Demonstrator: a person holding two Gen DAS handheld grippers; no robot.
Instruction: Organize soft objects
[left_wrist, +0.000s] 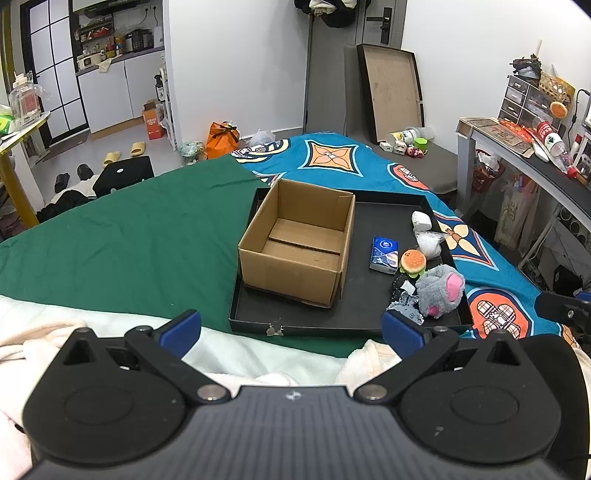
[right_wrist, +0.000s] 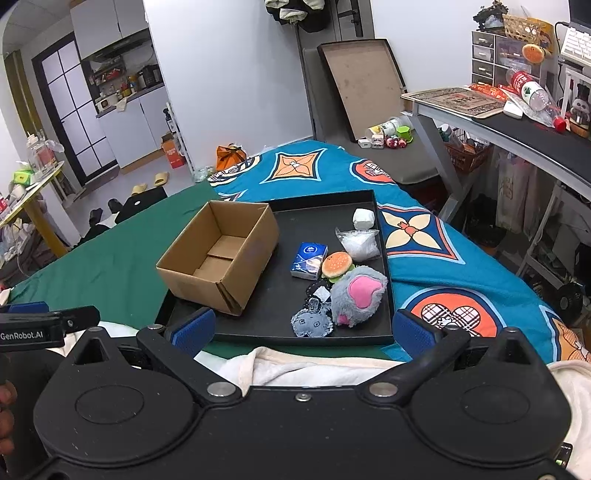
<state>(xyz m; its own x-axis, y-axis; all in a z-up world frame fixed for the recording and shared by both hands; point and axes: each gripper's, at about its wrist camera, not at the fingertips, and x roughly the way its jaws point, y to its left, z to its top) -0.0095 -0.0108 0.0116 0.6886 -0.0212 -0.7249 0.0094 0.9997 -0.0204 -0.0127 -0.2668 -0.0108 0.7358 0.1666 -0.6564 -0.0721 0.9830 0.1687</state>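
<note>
Both tools hang back at the near edge of the bed, above a cream fleece blanket (right_wrist: 314, 365), and neither has anything in it: the left tool (left_wrist: 291, 330) has its blue-padded fingers spread wide, and the right tool (right_wrist: 303, 328) is spread just as wide, with only bedding showing between the pads. Just ahead of them a shallow black rectangular tray (right_wrist: 295, 338) lies on the bed, across the join of a dark green sheet (left_wrist: 147, 229) and a blue patterned cover (right_wrist: 424, 280). On the tray's left part stands an open brown cardboard box (left_wrist: 295, 273), and both views show its floor bare. The soft things all lie loose on the tray's right part, beside the box: a grey plush toy with pink ears (right_wrist: 358, 295) nearest, a small blue denim fabric piece (right_wrist: 312, 324) touching it, a dark spotted cloth item (right_wrist: 314, 291) behind that, a little burger-shaped plush (right_wrist: 335, 265), a blue tissue packet (right_wrist: 308, 260), a clear bag of white filling (right_wrist: 358, 242) and a white soft lump (right_wrist: 364, 218) farthest back. By this lie, the sorting appears not to have begun: nothing is in the box, every item is left to move, and the grey plush looks the handiest first pick for the right tool.
</note>
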